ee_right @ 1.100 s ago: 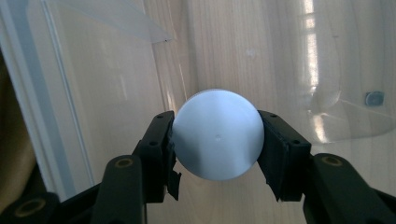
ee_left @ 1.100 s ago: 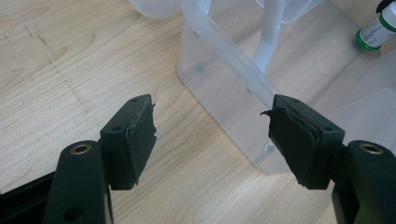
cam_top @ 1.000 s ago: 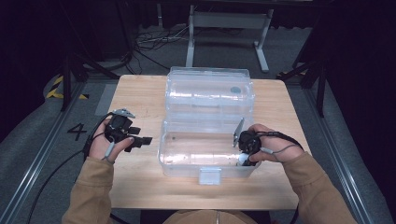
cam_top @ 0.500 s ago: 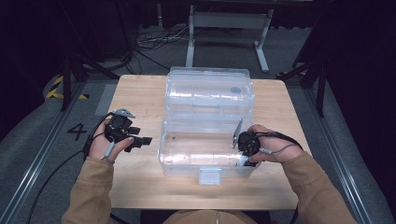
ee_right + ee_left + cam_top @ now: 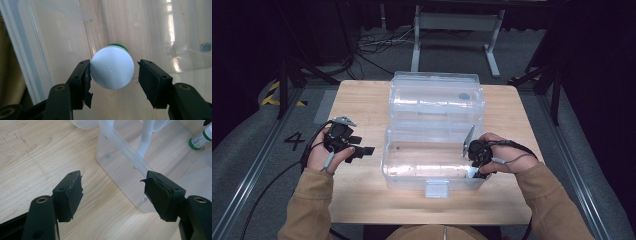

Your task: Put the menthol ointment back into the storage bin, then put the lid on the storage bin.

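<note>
The white bottle (image 5: 111, 67) sits inside the clear box (image 5: 412, 172), at its near right corner. The right gripper (image 5: 113, 75) has just been opening; its jaws stand around the bottle, one pad touching, a gap at the other. The left gripper (image 5: 113, 192) is spread wide over the table (image 5: 30, 157), beside the box's left wall.

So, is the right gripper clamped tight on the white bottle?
No: a gap shows between the bottle and one pad of the right gripper.

Legible markings: one numeral

Dark "4" (image 5: 293, 141) on the grey floor (image 5: 252, 165), left of frame beside the table; bottle label unreadable.
</note>
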`<state>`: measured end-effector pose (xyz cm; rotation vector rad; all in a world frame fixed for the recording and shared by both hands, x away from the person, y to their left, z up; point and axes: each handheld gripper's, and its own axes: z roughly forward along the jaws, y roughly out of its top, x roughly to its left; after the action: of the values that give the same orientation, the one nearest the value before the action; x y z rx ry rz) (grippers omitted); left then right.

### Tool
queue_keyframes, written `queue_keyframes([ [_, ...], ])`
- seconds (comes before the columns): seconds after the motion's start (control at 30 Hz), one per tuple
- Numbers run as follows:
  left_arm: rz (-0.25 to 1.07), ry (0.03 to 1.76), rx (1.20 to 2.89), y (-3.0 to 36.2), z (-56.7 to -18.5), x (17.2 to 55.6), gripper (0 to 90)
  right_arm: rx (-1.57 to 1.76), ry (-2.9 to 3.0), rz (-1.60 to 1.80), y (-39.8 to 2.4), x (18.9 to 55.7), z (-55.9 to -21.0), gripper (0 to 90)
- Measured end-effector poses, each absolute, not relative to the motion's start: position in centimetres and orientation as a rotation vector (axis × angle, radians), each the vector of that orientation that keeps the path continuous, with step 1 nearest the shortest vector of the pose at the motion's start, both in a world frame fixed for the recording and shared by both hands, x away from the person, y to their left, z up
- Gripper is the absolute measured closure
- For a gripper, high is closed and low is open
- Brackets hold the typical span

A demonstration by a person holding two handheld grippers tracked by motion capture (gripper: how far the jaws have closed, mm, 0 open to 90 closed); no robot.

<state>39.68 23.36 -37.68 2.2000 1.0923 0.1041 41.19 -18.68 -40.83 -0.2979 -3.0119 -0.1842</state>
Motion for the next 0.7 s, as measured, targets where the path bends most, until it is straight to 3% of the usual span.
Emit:
queue_keyframes([
  [0.23,0.102,1.087,2.203,23.2,-37.7,39.8,30.9,-0.324,-3.033,-0.265,-19.2,41.2,-39.8,40.9],
  [0.7,0.100,1.073,2.212,22.8,-37.8,39.9,31.0,-0.415,-3.067,-0.558,-21.1,40.6,-36.0,43.4],
])
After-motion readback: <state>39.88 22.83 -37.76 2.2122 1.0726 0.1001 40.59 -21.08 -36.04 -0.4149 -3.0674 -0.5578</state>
